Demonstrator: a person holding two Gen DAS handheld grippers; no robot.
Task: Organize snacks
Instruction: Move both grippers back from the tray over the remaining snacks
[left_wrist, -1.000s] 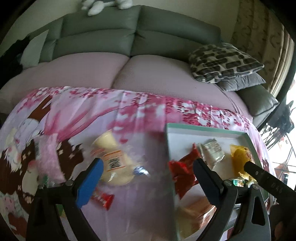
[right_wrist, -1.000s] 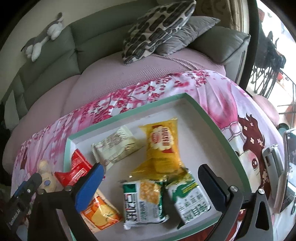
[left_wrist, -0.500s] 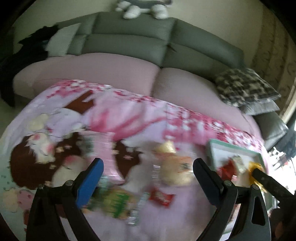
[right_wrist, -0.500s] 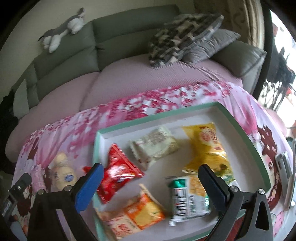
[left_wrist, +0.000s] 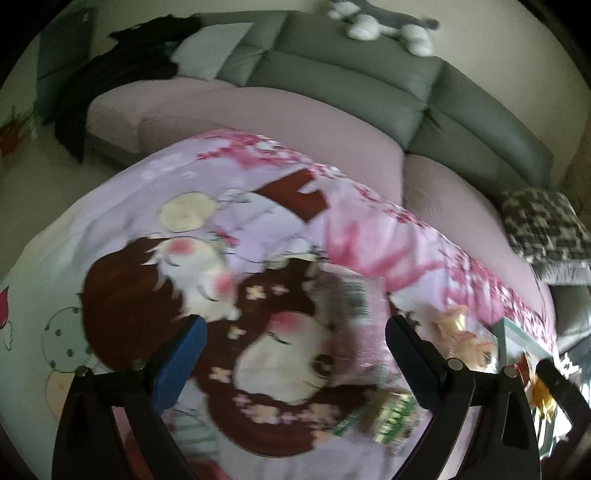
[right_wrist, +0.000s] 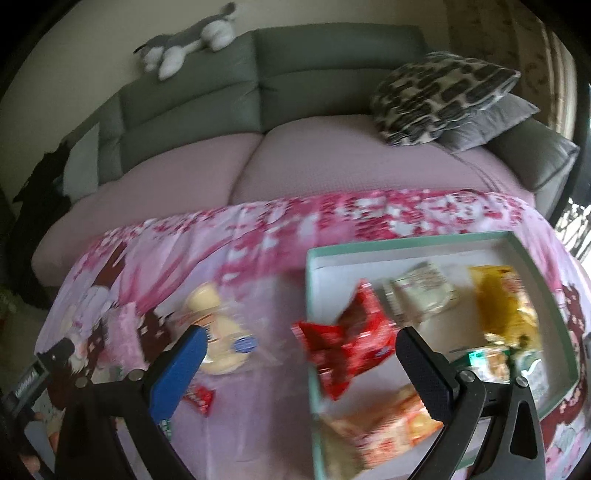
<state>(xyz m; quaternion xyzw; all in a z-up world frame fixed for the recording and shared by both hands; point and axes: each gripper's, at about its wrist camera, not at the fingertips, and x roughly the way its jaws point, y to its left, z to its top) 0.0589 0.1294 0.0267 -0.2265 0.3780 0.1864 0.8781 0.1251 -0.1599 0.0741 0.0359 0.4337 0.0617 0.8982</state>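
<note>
The snacks lie in two groups on a table draped with a pink cartoon-print cloth (right_wrist: 258, 229). On the right of the right wrist view, a shallow tray with a mint-green rim (right_wrist: 406, 244) holds a red packet (right_wrist: 347, 339) that overhangs the tray's left rim, a pale whitish packet (right_wrist: 424, 291) behind it, a yellow packet (right_wrist: 506, 302) at the right, a green-and-white packet (right_wrist: 491, 363) near the right finger, and an orange packet (right_wrist: 384, 428) at the near edge. Left of the tray, loose on the cloth, are a clear-wrapped pale bun (right_wrist: 218, 332), a pink packet (right_wrist: 127, 332) further left and a small red candy wrapper (right_wrist: 201, 398) nearer.

The right gripper (right_wrist: 299, 369) hovers over the tray's left rim, jaws spread wide and empty, with the red packet between its fingers in the picture.

In the blurred left wrist view, the left gripper (left_wrist: 295, 360) hangs over the left part of the cloth, also wide apart and holding nothing. A pink packet with a barcode (left_wrist: 354, 302) lies just beyond its right finger, a green-printed packet (left_wrist: 388, 421) near that finger, and the bun (left_wrist: 461, 336) and tray corner (left_wrist: 517, 336) at far right.

Behind the table stands a grey sofa (right_wrist: 295, 81) with pink seat covers, a patterned cushion (right_wrist: 439, 96) and a plush toy (right_wrist: 184, 44) on its back.
</note>
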